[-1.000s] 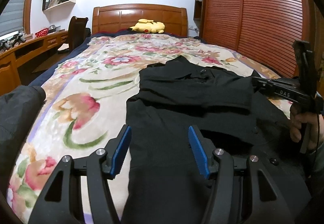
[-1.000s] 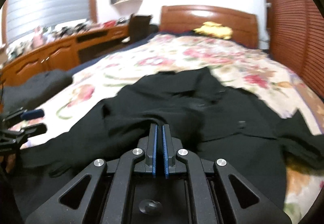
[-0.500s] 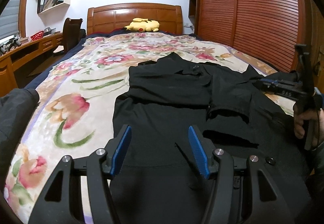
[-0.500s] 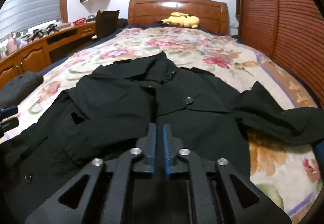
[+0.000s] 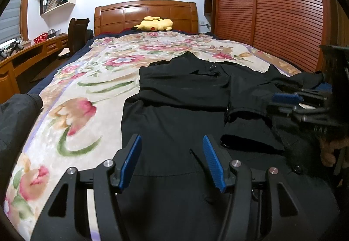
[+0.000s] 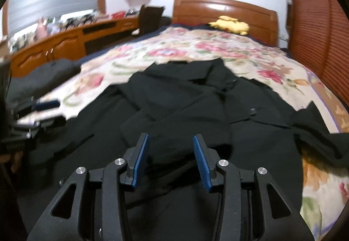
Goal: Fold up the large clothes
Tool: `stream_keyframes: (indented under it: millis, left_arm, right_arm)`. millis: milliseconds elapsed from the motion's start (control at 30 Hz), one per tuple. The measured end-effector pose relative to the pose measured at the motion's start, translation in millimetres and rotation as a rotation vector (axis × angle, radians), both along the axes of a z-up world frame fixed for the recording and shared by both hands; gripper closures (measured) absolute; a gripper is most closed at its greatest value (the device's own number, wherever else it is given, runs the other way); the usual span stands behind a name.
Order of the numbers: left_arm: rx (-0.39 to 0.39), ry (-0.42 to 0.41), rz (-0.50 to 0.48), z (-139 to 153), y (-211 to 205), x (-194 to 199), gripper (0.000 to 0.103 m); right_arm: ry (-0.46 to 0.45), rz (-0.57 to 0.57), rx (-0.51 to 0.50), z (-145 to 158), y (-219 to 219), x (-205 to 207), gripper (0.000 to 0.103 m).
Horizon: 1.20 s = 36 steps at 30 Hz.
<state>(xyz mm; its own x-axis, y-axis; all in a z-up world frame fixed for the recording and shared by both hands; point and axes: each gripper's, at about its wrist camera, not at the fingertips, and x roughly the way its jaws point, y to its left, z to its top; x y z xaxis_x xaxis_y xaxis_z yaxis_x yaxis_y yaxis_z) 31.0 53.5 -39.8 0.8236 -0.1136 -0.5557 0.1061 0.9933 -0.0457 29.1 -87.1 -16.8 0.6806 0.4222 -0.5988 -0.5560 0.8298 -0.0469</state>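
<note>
A black coat lies front up on the floral bedspread, collar toward the headboard. One sleeve is folded across its chest. The other sleeve trails off to the right. My left gripper hovers open over the coat's lower left part, nothing between its blue pads. My right gripper is over the folded sleeve, its jaws opening. Black cloth lies under and between its fingers, but the pads do not press on it. In the left wrist view the right gripper shows blurred at the right edge.
A yellow plush toy rests by the wooden headboard. Slatted wardrobe doors run along the bed's right side. A long desk and a chair stand on the left. Another dark garment lies at the bed's left edge.
The right gripper went from shut to open and let go of the sleeve, which now lies folded across the coat. The left gripper stayed open and barely moved.
</note>
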Motion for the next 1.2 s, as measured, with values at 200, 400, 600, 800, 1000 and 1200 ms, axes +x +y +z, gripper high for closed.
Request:
stream_keyframes:
  millis: [200,400,600,800,1000,1200]
  left_arm:
    - [0.001,0.001,0.000,-0.8,-0.2,-0.3,0.045]
    - [0.001,0.001,0.000,-0.4,-0.4,-0.1,0.046]
    - [0.003,0.007,0.003,-4.3,1.3,-0.7,0.045]
    - [0.004,-0.001,0.015,-4.5,3.8,-2.1,0.045]
    - [-0.001,0.001,0.018,-4.5,5.6,-3.3,0.045]
    - [0.004,0.000,0.021,-4.7,5.8,-4.0,0.045]
  right_arm:
    - [0.025,0.092,-0.074,-17.0,27.4,-10.7,0.056]
    - [0.038,0.128,-0.136,-30.5,41.4,-16.2,0.041]
    - [0.100,0.150,-0.190,-47.1,49.5,-8.6,0.033]
    - [0.120,0.141,-0.162,-45.9,43.3,-3.4,0.033]
    - [0.145,0.119,-0.161,-45.0,37.2,0.8,0.037]
    - [0.155,0.130,-0.185,-44.9,30.2,0.5,0.066]
